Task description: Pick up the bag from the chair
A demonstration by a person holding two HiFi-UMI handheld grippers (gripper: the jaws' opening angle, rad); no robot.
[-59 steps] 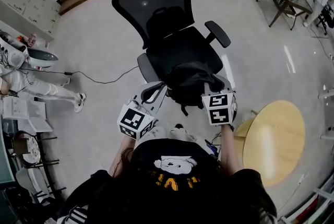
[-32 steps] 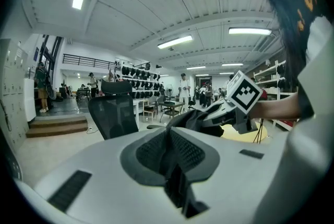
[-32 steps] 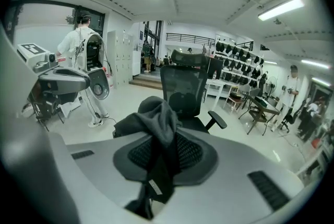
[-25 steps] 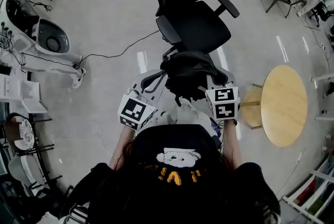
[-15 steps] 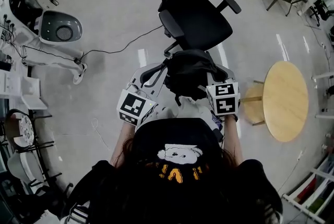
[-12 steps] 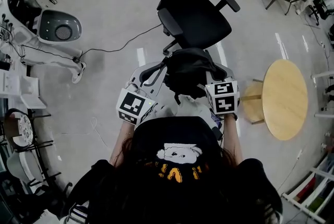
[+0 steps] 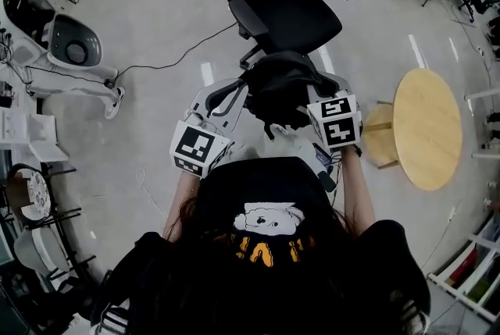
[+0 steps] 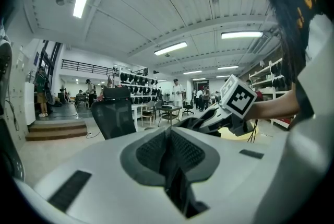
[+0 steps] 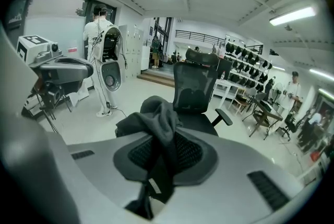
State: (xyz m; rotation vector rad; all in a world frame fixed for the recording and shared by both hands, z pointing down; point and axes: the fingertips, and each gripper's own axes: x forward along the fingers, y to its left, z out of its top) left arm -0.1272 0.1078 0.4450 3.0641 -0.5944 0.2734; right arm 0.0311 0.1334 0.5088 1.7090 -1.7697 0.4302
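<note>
The black bag [image 7: 280, 94] hangs in the air between my two grippers, in front of the black mesh office chair [image 7: 291, 11] and off its seat. My left gripper [image 7: 231, 98] is shut on a thin dark strap of the bag [image 8: 177, 186]. My right gripper [image 7: 319, 91] is shut on a bunch of the bag's dark fabric [image 9: 156, 124], which drapes over its jaws. The left gripper view shows the chair [image 8: 115, 116] behind and the right gripper's marker cube [image 8: 239, 103] beside the bag [image 8: 195, 122]. In the right gripper view the chair [image 9: 195, 87] stands just beyond the bag.
A round wooden table [image 7: 426, 126] stands at the right. A white machine [image 7: 47, 44] sits at the left, and a black cable [image 7: 180, 52] runs across the floor toward the chair. A person in white [image 9: 104, 61] stands farther off; desks and chairs fill the back.
The bag lay on the chair seat 2.4 s ago; now it is lifted off and held nearer my body. Over the last half second it stays held, hardly moving.
</note>
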